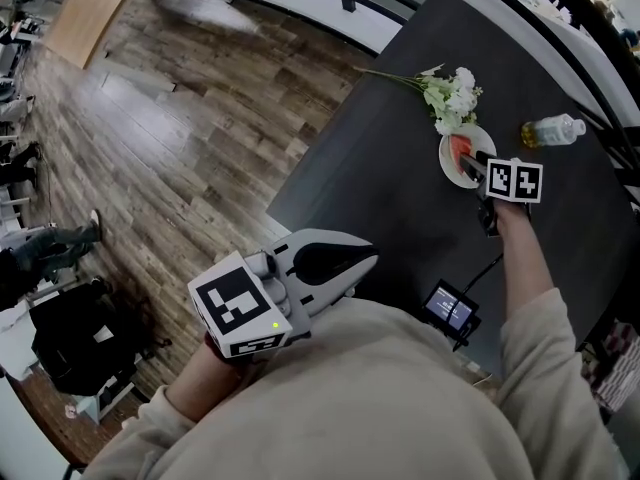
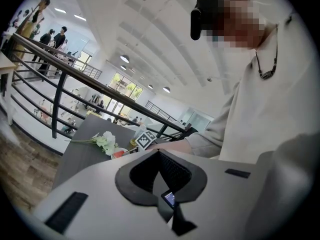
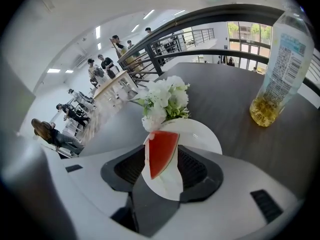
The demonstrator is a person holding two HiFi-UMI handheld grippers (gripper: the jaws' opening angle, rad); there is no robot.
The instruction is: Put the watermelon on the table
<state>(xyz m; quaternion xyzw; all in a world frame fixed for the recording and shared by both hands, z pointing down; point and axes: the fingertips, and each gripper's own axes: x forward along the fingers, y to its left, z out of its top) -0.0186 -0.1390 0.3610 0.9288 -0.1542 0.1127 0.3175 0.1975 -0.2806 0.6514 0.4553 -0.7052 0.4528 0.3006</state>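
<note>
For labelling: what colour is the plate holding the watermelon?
White; the plate shows best in the right gripper view.

red watermelon (image 3: 161,153), white plate (image 3: 202,134), dark table (image 3: 227,96)

Bright, even indoor light from ceiling lamps (image 2: 124,58) and far windows (image 3: 248,34); shadows are faint. Both gripper views bulge fisheye-round with dark corners, their near jaws soft. The head view's floor (image 1: 150,138) smears at its far left edge.
</note>
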